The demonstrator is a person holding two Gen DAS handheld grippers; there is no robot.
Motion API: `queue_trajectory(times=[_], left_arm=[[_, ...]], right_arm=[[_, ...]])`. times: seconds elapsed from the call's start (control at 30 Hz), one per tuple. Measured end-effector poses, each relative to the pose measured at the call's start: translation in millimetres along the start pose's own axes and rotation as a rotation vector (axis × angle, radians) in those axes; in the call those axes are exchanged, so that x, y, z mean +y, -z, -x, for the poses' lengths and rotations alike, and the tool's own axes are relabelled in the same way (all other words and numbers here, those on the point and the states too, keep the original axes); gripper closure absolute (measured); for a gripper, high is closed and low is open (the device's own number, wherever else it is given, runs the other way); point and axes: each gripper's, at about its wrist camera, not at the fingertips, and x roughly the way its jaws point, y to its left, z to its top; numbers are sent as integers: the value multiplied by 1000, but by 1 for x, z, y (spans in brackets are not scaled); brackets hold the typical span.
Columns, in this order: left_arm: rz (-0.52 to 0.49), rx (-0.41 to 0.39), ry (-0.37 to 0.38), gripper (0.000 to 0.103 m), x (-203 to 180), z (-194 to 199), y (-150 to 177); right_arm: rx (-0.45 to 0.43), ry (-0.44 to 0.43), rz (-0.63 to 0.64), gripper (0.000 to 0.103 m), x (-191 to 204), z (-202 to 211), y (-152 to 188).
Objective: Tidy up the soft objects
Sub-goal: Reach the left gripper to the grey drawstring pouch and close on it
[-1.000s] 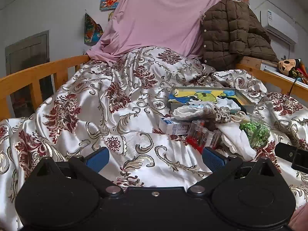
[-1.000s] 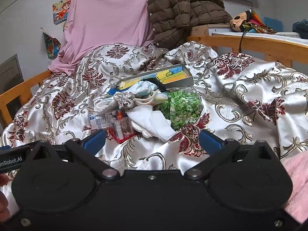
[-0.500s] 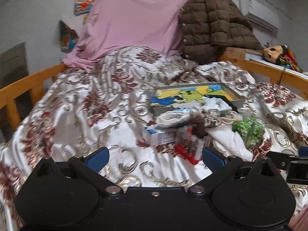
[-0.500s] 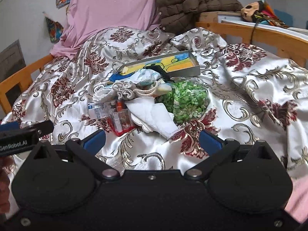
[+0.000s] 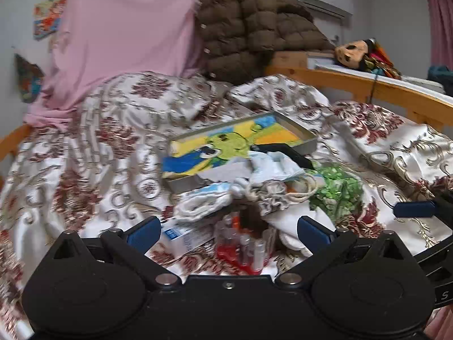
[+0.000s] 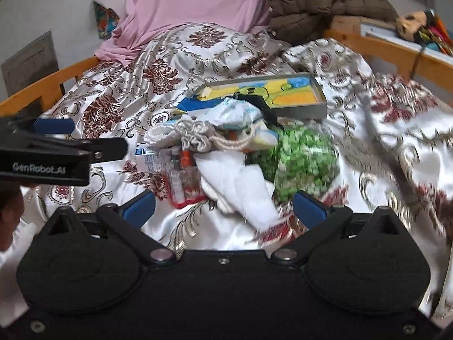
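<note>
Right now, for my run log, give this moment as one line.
left tool: open, empty | right tool: open, empty | both over pile: white cloth, green bag | tray behind

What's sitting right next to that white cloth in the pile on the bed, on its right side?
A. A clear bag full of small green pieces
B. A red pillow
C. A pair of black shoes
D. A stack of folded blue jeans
A: in the right wrist view the white cloth lies against a clear bag of small green pieces, which sits just to its right on the patterned bedspread.
</note>
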Motion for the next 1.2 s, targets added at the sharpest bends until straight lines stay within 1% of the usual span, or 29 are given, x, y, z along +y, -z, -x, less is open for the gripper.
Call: queue_trajectory(times=[0.2,0.37,0.47,0.53,0.63,0.7,0.77,0.8,0.83,0.93,0.97,1.03,1.1,1.17,1.2], left_arm=[[-16,55,99,1,1,-33,-14],[-29,75,191,1,3,-53,-18],[-66,95,211,5,-1,-67,-18],[-76,103,214,7,-3,-77,-18],[-70,109,212,13,-4,-88,-18],[-94,114,191,16,-9,-94,-16],[-131,118,168,23,-14,-97,-13],[-141,115,162,24,-16,-98,-12],[-145,112,155,25,-17,-99,-12],[-139,121,155,33,-19,-102,-15],[-135,130,159,38,-20,-103,-17],[-130,141,170,44,-22,-103,-18],[-129,149,170,48,-24,-103,-19],[-118,158,171,52,-26,-105,-21],[-108,163,172,53,-26,-105,-21]], right_arm=[[-5,-19,100,1,-5,-20,-22],[8,-78,201,1,-11,-43,-35],[23,-91,249,1,-11,-60,-37],[39,-106,236,1,-12,-70,-38],[55,-127,218,3,-13,-79,-34],[62,-122,221,8,-11,-84,-34],[73,-125,202,13,-13,-88,-32],[80,-130,191,18,-14,-90,-32],[84,-133,185,20,-16,-92,-32],[79,-127,180,31,-19,-94,-29],[77,-125,180,37,-21,-92,-29],[75,-123,181,41,-22,-93,-28],[85,-125,181,49,-22,-95,-27],[96,-132,189,54,-20,-98,-26],[99,-134,195,59,-19,-98,-25]])
